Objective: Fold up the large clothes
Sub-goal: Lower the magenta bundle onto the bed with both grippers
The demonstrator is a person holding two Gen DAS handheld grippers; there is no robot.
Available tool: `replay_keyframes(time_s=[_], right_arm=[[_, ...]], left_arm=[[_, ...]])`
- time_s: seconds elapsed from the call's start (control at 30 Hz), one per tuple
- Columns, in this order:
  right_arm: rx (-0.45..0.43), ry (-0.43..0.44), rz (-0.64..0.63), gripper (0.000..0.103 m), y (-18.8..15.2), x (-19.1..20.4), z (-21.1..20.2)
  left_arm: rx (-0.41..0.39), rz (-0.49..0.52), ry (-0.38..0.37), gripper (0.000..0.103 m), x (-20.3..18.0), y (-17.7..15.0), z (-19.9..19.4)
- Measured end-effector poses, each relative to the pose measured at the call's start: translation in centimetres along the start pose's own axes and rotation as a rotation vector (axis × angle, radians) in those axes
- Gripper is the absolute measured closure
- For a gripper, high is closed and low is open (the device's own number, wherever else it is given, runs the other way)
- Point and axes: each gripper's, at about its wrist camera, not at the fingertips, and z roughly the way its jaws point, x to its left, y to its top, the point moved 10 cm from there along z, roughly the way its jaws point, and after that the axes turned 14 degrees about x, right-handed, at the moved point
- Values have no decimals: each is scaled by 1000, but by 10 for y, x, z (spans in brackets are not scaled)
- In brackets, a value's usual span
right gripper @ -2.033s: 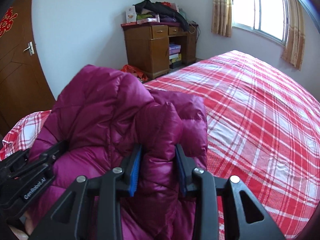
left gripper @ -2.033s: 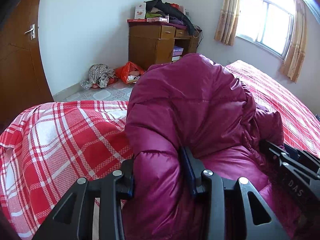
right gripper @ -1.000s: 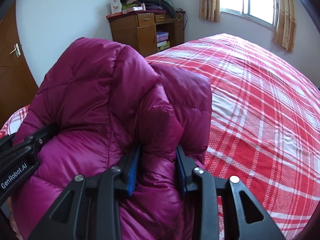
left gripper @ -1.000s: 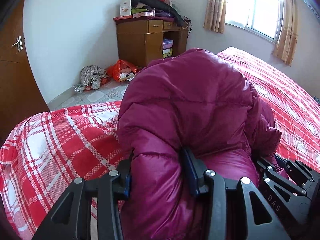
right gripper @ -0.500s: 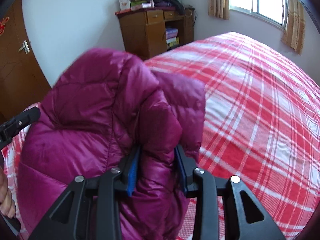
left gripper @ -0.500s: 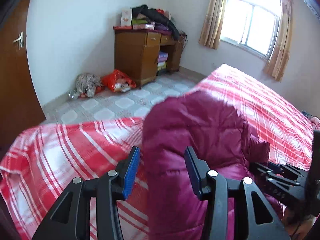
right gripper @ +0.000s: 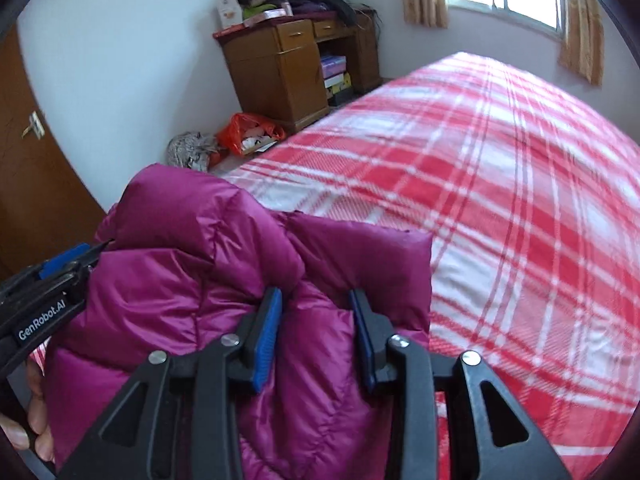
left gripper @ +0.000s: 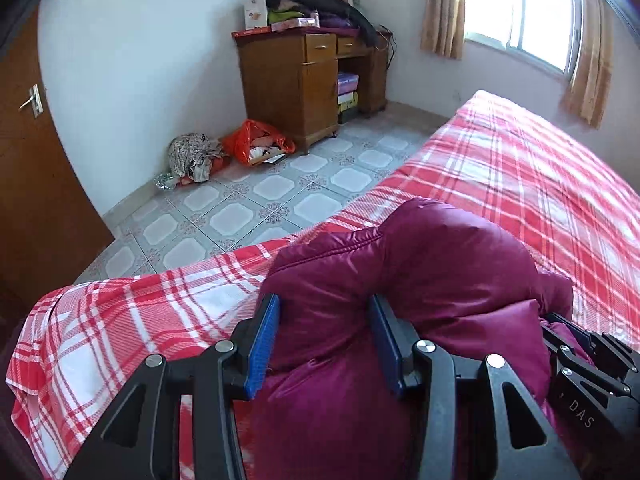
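A magenta quilted puffer jacket [left gripper: 432,280] is bunched into a thick, glossy, rounded mound at the near edge of a bed [left gripper: 540,184] with a red-and-white checked cover, its folds doubled over one another.

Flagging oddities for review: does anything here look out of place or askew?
Mostly no. The magenta puffer jacket is bunched between the left gripper and right gripper, not flat. An orange bag and rag pile lie on the floor.
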Motion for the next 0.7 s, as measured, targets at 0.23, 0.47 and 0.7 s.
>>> replay_keyframes(time_s=[0.23,0.47,0.7], right_arm=[[28,8,33,65,2,-10,18],[23,-61,-2,65,3,-8,20],[-70,18,-9,64,-23,-8,-54]], left_arm=[[37,-31,-45,55,-4,-3,22],[60,-14,-32,55,-8,-5,21],[-6,30,28,55,12,-36,-49]])
